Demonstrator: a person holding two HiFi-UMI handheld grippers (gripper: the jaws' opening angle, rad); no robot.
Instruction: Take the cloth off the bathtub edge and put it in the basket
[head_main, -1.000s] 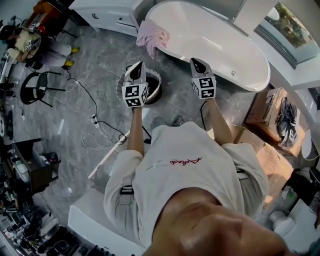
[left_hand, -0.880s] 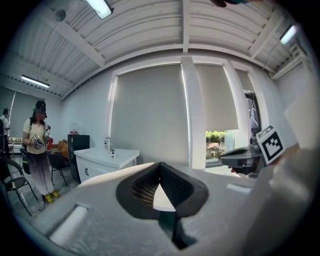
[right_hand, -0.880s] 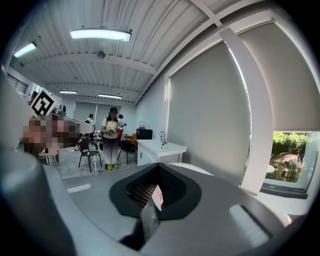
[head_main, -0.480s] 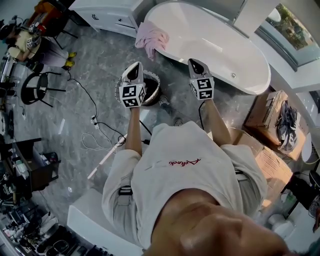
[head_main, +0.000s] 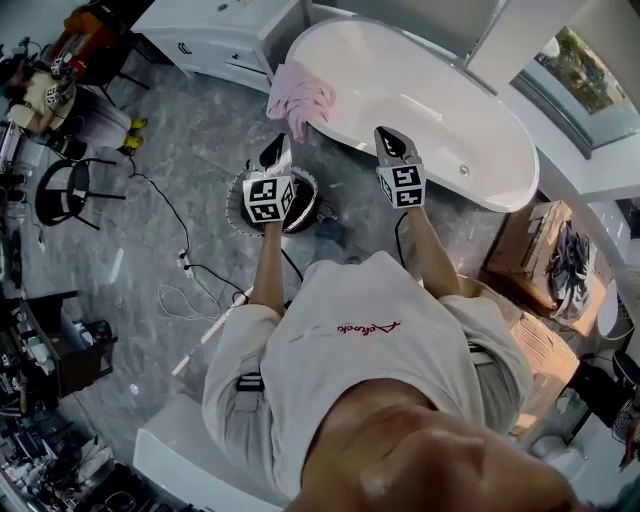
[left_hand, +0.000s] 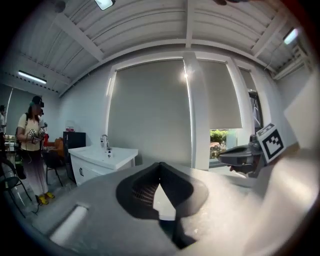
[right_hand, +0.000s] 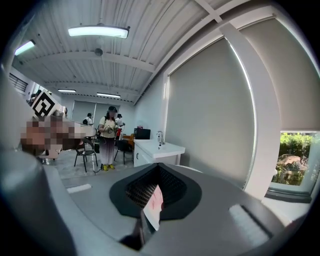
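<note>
Both claws, left gripper (head_main: 273, 152) and right gripper (head_main: 391, 144), have jaws pressed together, empty. The crumpled pink cloth (head_main: 300, 90) hangs over the white oval bathtub (head_main: 440, 105) rim, near the round dark basket (head_main: 312, 198). The approach seems underway; next, one claw must open and reach the cloth

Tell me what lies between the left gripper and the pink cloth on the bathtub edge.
Only bare grey floor separates the left gripper from the cloth, shown in the head view.
</note>
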